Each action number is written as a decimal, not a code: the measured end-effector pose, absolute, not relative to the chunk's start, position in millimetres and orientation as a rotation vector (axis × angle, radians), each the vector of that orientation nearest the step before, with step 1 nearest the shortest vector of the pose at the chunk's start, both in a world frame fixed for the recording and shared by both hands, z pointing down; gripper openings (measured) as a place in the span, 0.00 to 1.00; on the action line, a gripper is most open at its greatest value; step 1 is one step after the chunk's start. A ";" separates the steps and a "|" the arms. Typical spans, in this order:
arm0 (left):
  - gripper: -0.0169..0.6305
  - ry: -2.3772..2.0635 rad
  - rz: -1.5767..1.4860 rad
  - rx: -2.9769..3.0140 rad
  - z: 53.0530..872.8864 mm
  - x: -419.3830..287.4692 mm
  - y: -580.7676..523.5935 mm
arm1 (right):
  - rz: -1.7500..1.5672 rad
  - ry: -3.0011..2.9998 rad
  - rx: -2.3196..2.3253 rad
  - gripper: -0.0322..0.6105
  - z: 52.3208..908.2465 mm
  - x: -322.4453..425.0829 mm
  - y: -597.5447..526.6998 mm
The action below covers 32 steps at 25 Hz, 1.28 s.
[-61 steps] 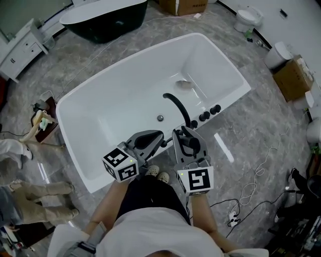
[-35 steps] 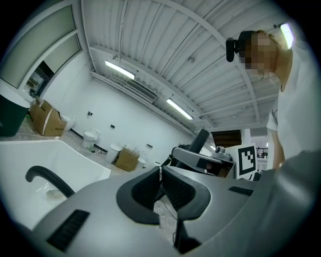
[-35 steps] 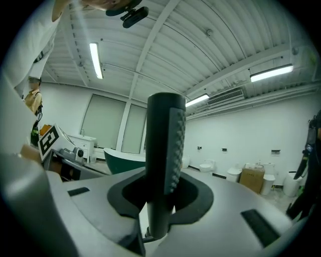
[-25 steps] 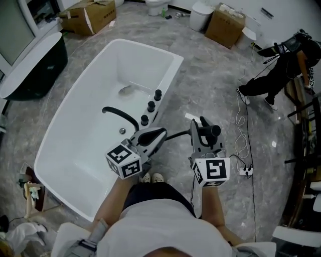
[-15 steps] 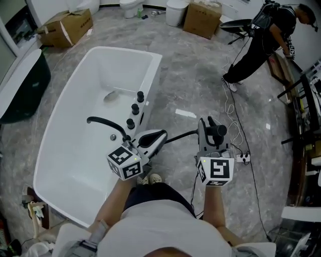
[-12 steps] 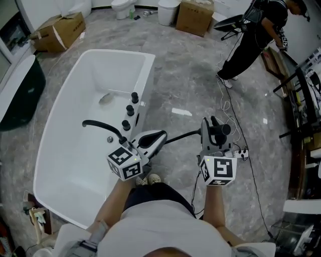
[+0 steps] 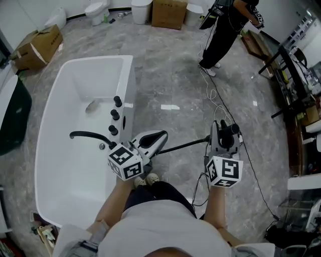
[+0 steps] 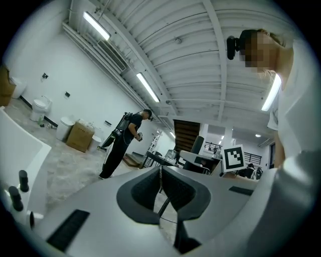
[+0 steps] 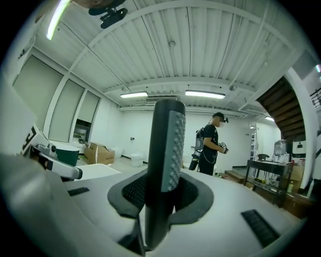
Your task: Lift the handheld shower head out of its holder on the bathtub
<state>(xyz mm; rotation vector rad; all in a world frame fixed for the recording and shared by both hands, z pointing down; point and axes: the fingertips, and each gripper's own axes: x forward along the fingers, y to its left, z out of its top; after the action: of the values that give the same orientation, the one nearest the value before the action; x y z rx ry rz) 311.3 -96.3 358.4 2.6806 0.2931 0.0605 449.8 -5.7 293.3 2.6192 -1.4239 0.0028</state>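
Observation:
The black handheld shower head [image 7: 228, 134] stands upright between the jaws of my right gripper [image 7: 224, 131], which is shut on it out over the floor, well right of the white bathtub [image 7: 128, 80]. In the right gripper view the head's studded face [image 9: 173, 150] rises from between the pads. Its black hose [image 7: 183, 146] runs back left towards the tub. My left gripper [image 7: 153, 140] hovers by the tub's near corner, jaws together and holding nothing. The black spout [image 7: 88, 134] and three knobs [image 7: 115, 114] sit on the tub's rim.
A person in black [image 7: 225, 25] stands at the top right; they also show in the left gripper view [image 8: 123, 143]. Cables [image 7: 215, 108] trail over the marble floor. Cardboard boxes [image 7: 168, 12] and toilets [image 7: 95, 10] line the far wall; racks [image 7: 288, 70] stand at the right.
Both grippers have swung to the right, away from the tub. The right one carried the shower head farther out over the floor, and more hose now stretches between it and the tub.

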 end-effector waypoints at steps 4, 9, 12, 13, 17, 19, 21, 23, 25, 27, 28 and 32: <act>0.06 0.330 0.071 2.674 358.9 321.2 -85.3 | 0.022 -1.372 2.651 0.21 297.8 458.5 12.6; 0.06 0.351 0.072 2.676 357.7 321.6 -77.7 | 0.038 -1.353 2.663 0.21 302.4 455.7 23.1; 0.06 0.357 0.080 2.672 358.9 320.8 -75.8 | 0.025 -1.364 2.648 0.21 302.1 449.6 18.7; 0.06 0.359 0.082 2.672 359.4 320.6 -75.3 | 0.023 -1.366 2.645 0.21 302.3 448.4 17.2; 0.06 0.372 0.088 2.669 361.4 323.0 -68.7 | 0.030 -1.368 2.639 0.21 305.6 448.1 19.9; 0.06 0.376 0.087 2.669 362.0 325.6 -65.5 | 0.033 -1.376 2.643 0.21 306.6 449.0 22.0; 0.06 0.379 0.087 2.670 362.9 326.6 -63.9 | 0.035 -1.379 2.650 0.21 307.8 449.0 22.7; 0.06 0.385 0.089 2.671 362.0 326.2 -63.2 | 0.041 -1.374 2.658 0.21 308.1 448.9 22.4; 0.06 0.391 0.092 2.673 359.6 325.9 -62.7 | 0.047 -1.370 2.661 0.21 307.0 449.1 21.6; 0.06 0.394 0.096 2.676 358.6 326.3 -61.9 | 0.049 -1.373 2.658 0.21 306.7 449.3 21.1; 0.06 0.394 0.098 2.678 359.1 326.6 -61.7 | 0.049 -1.375 2.655 0.21 307.5 449.0 21.0; 0.06 0.393 0.101 2.681 360.3 326.7 -63.2 | 0.052 -1.384 2.651 0.21 310.7 447.0 19.0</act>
<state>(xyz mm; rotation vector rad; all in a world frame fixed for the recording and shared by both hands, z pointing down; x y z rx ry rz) 326.7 -63.2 360.3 2.6809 0.3933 0.1009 447.0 19.0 310.7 2.6511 -1.3837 0.0517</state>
